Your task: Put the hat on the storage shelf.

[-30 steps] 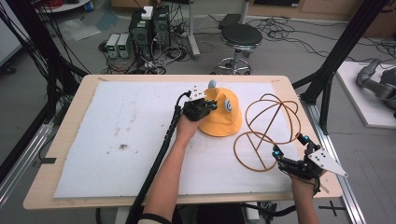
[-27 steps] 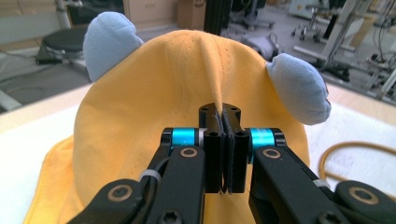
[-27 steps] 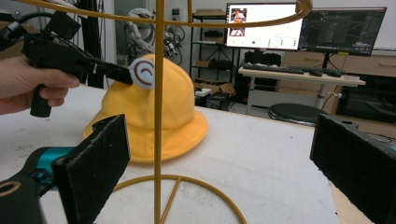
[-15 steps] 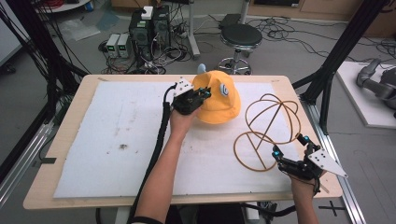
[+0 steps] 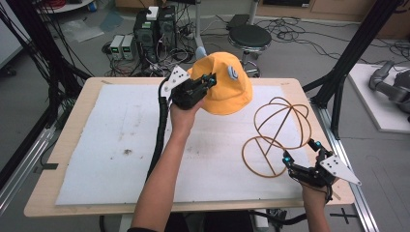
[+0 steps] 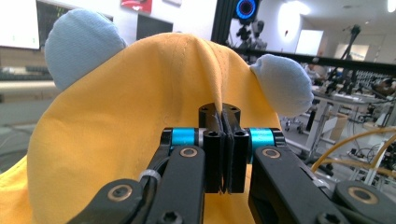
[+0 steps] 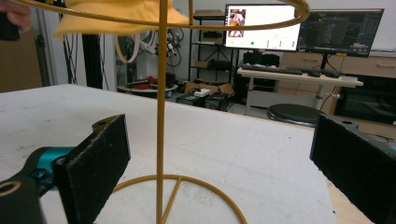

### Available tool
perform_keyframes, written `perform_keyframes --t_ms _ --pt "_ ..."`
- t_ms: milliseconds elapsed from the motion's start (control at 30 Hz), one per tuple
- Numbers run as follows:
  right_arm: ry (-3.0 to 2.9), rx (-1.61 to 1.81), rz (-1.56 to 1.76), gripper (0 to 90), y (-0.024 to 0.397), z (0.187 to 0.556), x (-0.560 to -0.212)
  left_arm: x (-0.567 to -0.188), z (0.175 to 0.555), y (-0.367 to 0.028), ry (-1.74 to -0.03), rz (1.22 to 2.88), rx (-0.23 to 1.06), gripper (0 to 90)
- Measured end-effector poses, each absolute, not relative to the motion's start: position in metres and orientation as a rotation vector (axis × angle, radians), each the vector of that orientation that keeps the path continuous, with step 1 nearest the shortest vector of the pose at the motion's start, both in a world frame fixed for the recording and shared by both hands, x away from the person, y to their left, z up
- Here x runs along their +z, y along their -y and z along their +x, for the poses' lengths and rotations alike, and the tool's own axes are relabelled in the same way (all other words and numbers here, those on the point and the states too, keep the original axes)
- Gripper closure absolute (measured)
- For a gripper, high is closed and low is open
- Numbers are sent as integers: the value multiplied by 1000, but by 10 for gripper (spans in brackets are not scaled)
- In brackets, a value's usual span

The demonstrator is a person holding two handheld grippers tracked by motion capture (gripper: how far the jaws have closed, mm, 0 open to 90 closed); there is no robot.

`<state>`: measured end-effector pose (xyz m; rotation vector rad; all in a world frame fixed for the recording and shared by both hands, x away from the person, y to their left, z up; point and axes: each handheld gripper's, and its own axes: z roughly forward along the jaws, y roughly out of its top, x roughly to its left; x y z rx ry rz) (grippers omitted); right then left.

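A yellow hat (image 5: 226, 87) with pale blue ears hangs above the back of the table, pinched in my left gripper (image 5: 209, 79). In the left gripper view the jaws are shut on a fold of the hat (image 6: 140, 116), with its two ears (image 6: 79, 46) to either side. A yellow wire hat stand (image 5: 278, 128) rises from the table at the right on a ring base. My right gripper (image 5: 300, 152) rests open at the table's front right, just short of that base. In the right gripper view the stand's upright rod (image 7: 161, 116) rises between the wide-open pads (image 7: 100, 158).
A white mat (image 5: 121, 145) covers most of the wooden table (image 5: 72, 203). A black frame post (image 5: 338, 77) slants beside the right edge. A stool (image 5: 250, 36) and electronics boxes (image 5: 154, 24) sit on the floor behind the table.
My left gripper has lifted the hat off the table and carried it up and toward the back left. The right gripper has stayed in place by the stand.
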<state>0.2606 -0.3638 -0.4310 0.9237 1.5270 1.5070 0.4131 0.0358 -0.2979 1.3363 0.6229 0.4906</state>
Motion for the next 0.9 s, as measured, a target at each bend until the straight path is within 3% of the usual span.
perform_keyframes --t_ms 533,900 --pt "-1518 1519 921 45 364 260 -430 -250 373 6 -435 1211 341 882" --pt "-1516 1518 927 45 364 260 -430 -249 347 40 -335 1241 289 882"
